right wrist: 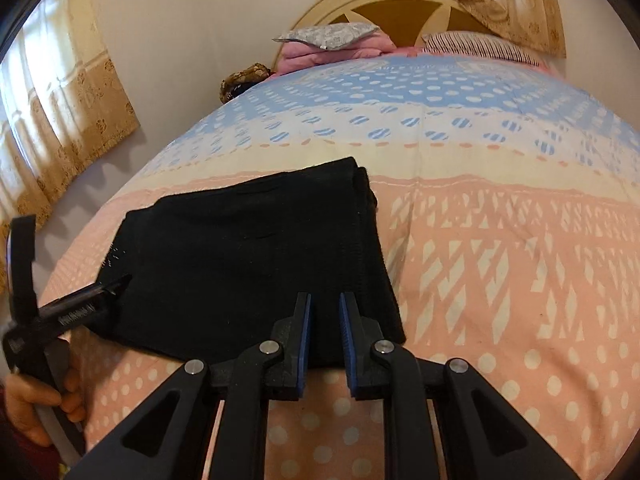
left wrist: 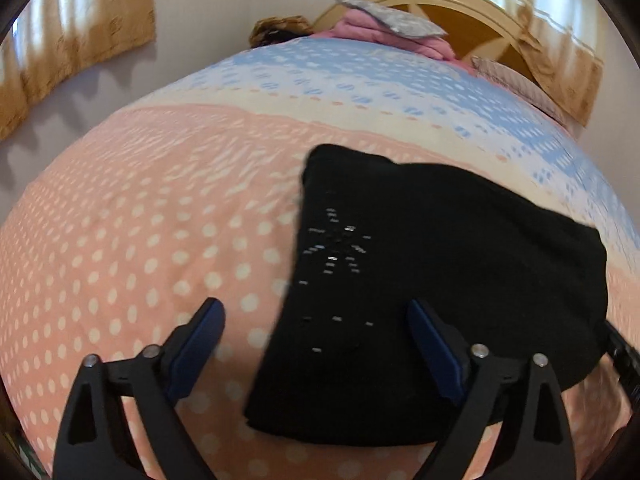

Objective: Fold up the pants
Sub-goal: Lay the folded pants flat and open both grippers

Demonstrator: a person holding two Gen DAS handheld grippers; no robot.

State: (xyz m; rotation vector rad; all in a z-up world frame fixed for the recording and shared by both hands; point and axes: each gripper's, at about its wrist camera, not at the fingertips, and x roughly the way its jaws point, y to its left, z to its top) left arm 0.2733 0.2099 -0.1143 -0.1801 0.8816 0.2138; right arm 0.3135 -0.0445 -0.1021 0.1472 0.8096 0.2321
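Black pants (right wrist: 248,256) are laid folded on the dotted bedspread (right wrist: 500,280). Right gripper (right wrist: 325,304) is held over their near edge, jaws nearly closed, nothing gripped. Left gripper (right wrist: 72,304) is seen at left.

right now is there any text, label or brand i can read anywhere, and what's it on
Left gripper: white lettering along its side in the right wrist view, too blurred to read.
Pants: small shiny flecks only, no letters.
Bedspread: dots and patterns, no words.
Nothing else carries text.
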